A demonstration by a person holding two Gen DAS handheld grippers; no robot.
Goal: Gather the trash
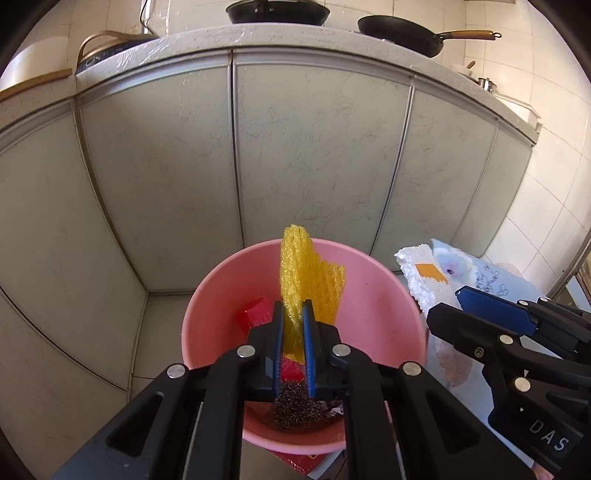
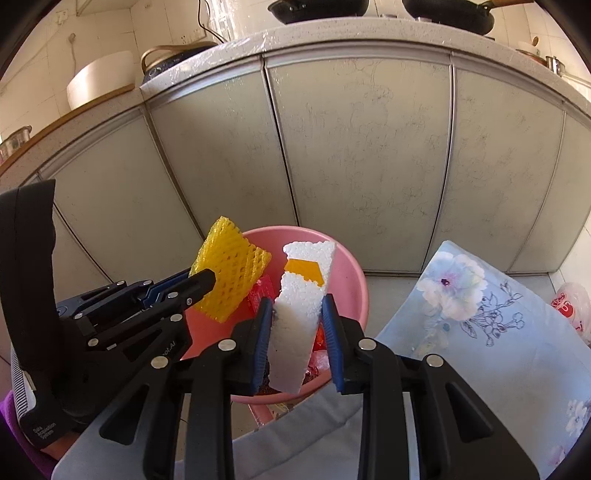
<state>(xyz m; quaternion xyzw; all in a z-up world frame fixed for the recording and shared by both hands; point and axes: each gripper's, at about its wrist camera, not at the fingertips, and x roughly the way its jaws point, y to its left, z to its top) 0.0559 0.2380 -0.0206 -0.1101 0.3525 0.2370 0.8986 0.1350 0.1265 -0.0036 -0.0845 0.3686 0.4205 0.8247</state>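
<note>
Yellow foam net [image 1: 310, 280] stands upright over the pink basin [image 1: 384, 295], pinched between the jaws of the left gripper [image 1: 293, 317], which are closed on its lower part. In the basin: a red wrapper [image 1: 255, 314] at 9 o'clock of the net, a dark scouring pad [image 1: 295, 406] at 6 o'clock on the bottom. White styrofoam piece [image 2: 299, 314], with an orange-yellow patch [image 2: 303, 271] near its top, is held on edge by the right gripper [image 2: 297, 314]; jaws set around it, the left pad touching, a narrow gap showing at the right pad. Styrofoam sits at the basin's near rim, 3 o'clock of the net. Flowered blue cloth [image 2: 480, 314] lies at 3 o'clock of the basin. Behind, at 12 o'clock, pale cabinet doors [image 1: 314, 147] under a speckled table [image 1: 295, 38] carrying two dark pans [image 1: 402, 31].
</note>
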